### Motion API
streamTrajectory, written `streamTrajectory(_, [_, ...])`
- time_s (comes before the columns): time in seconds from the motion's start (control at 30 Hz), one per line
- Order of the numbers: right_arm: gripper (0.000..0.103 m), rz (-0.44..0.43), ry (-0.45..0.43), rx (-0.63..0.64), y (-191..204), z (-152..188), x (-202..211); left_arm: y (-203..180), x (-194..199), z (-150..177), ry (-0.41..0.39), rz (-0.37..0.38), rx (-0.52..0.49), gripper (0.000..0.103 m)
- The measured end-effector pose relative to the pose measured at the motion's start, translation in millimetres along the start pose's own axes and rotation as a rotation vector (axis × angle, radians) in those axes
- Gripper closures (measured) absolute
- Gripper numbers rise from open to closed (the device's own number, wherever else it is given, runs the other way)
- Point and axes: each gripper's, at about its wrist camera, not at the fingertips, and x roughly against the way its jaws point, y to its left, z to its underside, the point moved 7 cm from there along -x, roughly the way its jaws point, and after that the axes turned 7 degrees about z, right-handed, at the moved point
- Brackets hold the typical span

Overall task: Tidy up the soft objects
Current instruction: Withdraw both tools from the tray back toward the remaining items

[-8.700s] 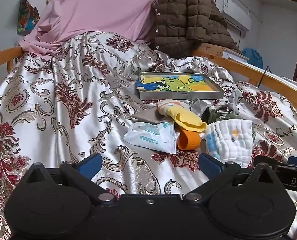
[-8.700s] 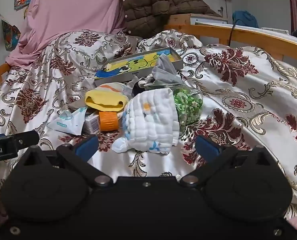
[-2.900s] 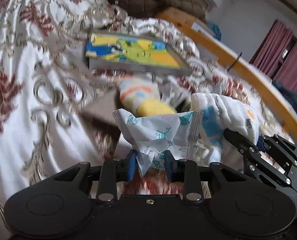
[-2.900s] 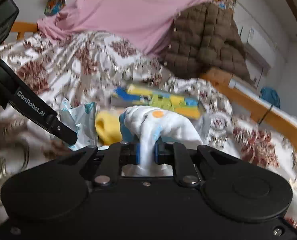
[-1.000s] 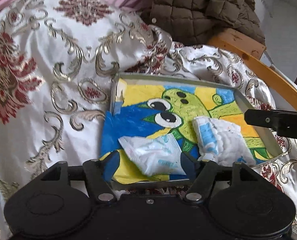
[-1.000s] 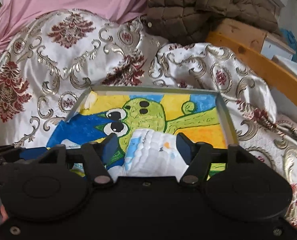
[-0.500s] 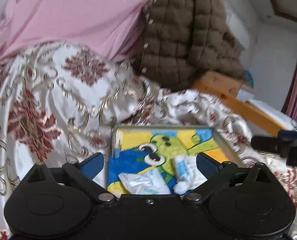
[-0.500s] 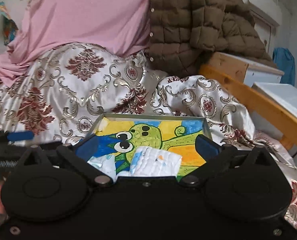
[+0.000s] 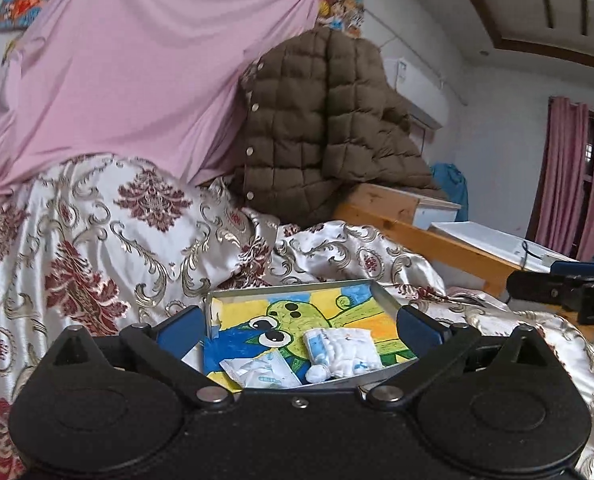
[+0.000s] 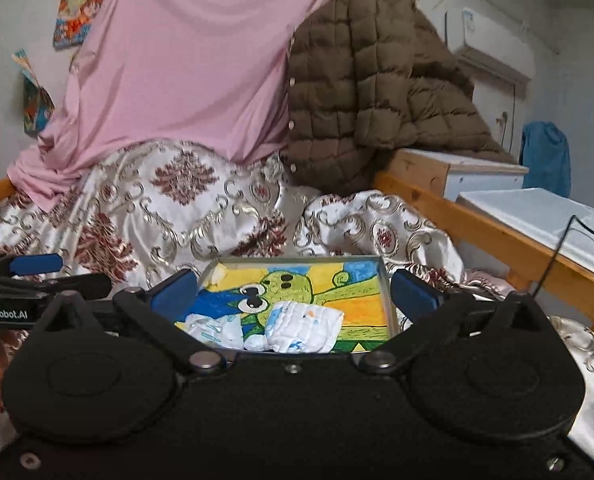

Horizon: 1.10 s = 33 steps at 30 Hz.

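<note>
Both grippers have backed away from the tray (image 9: 383, 294), leaving the tissue packet (image 9: 261, 372) and folded white cloth (image 9: 343, 350) lying inside it near its front edge. The left gripper (image 9: 297, 324) and right gripper (image 10: 293, 292) are spread wide, empty. Next, swing back toward the remaining soft items, which lie out of view; the tray's near rim is hidden behind the grippers.

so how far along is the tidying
Done: the white plastic tissue packet and the white quilted cloth lie side by side in the metal cartoon-lined tray. In hand: nothing; left tongs and right tongs are open. No other loose items in view.
</note>
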Motion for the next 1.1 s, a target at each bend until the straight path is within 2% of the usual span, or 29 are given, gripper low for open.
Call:
streamTrajectory(0.2, [0.001,0.005,-0.02,-0.017,-14.8,22.2,62.2,-16.6,37.0,14.8,0.023,0.026,-0.047,0.001])
streamTrajectory(0.6, [0.001,0.038,0.002,-0.003,-37.1,85.7,138.6,-39.4,94.7,64.3,0.098,0.087,-0.044,0.001])
streamTrajectory(0.8, [0.001,0.054,0.049,-0.02,-36.5,125.6,179.2,-53.7,113.1,83.4,0.131,0.097,-0.097,0.001])
streamTrajectory(1.0, [0.001,0.068,0.092,-0.046,-35.5,151.2,208.9,-60.8,134.8,94.6,0.132,0.112,-0.103,0.001])
streamTrajectory(1.1, [0.0,0.11,0.12,-0.081,-36.8,173.2,233.2,-62.1,143.6,105.5,0.137,0.114,-0.109,0.001])
